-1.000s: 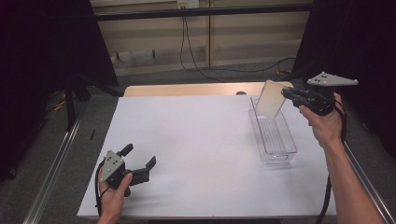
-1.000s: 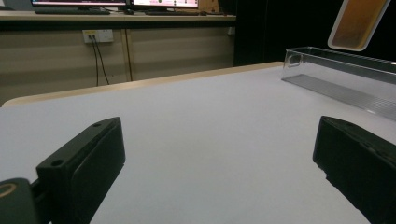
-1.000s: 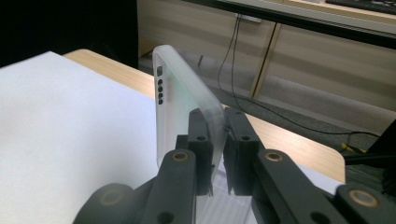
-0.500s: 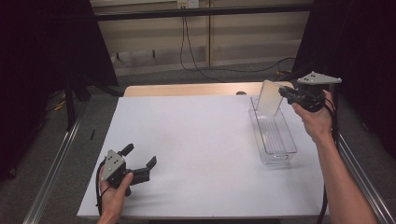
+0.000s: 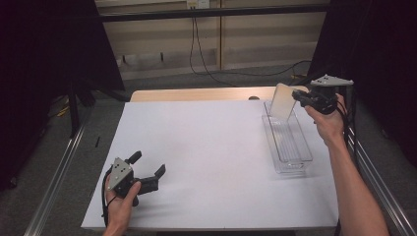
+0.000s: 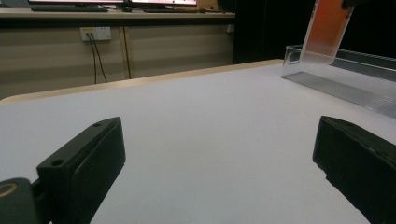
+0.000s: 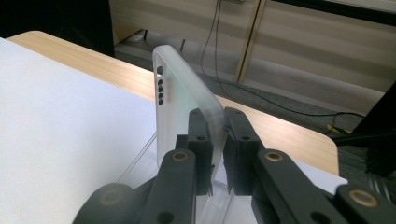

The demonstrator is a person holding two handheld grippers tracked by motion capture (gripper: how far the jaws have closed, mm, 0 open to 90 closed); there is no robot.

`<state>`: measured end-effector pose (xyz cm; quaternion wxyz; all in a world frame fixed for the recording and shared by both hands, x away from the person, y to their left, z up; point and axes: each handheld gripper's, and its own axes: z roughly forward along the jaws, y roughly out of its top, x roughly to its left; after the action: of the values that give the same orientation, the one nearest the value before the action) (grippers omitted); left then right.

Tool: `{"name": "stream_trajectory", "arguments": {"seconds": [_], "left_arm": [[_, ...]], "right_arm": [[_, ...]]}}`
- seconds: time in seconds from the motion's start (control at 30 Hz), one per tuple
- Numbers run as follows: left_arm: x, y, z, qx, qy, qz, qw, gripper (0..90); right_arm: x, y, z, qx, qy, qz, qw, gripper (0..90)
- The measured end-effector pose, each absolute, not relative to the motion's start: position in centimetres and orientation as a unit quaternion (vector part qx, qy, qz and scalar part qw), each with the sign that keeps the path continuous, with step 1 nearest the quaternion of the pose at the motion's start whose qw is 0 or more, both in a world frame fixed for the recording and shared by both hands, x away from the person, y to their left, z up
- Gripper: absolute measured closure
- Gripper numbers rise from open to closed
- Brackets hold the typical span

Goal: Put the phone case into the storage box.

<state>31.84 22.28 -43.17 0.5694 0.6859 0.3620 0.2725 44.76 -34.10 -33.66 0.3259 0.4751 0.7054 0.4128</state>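
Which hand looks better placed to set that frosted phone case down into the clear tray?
Right. The right tongs are shut on the phone case, held above the clear tray's far end. The left tongs rest open, across the table.

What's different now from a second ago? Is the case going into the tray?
The right hand-held gripper, shut on the translucent phone case, has carried it a little lower and nearer the far end of the clear tray. The left hand-held gripper rests open on the white table as before; the tray hasn't shifted.
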Motion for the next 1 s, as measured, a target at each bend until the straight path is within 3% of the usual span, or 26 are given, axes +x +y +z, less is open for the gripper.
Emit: {"name": "stream_trajectory", "arguments": {"seconds": [1.0], "left_arm": [[31.9, 22.1, -43.3, 0.692, 0.355, 0.274, 0.566, 2.4]], "right_arm": [[48.1, -31.7, -36.2, 0.447, 0.739, 0.355, 0.357, 82.5]]}}
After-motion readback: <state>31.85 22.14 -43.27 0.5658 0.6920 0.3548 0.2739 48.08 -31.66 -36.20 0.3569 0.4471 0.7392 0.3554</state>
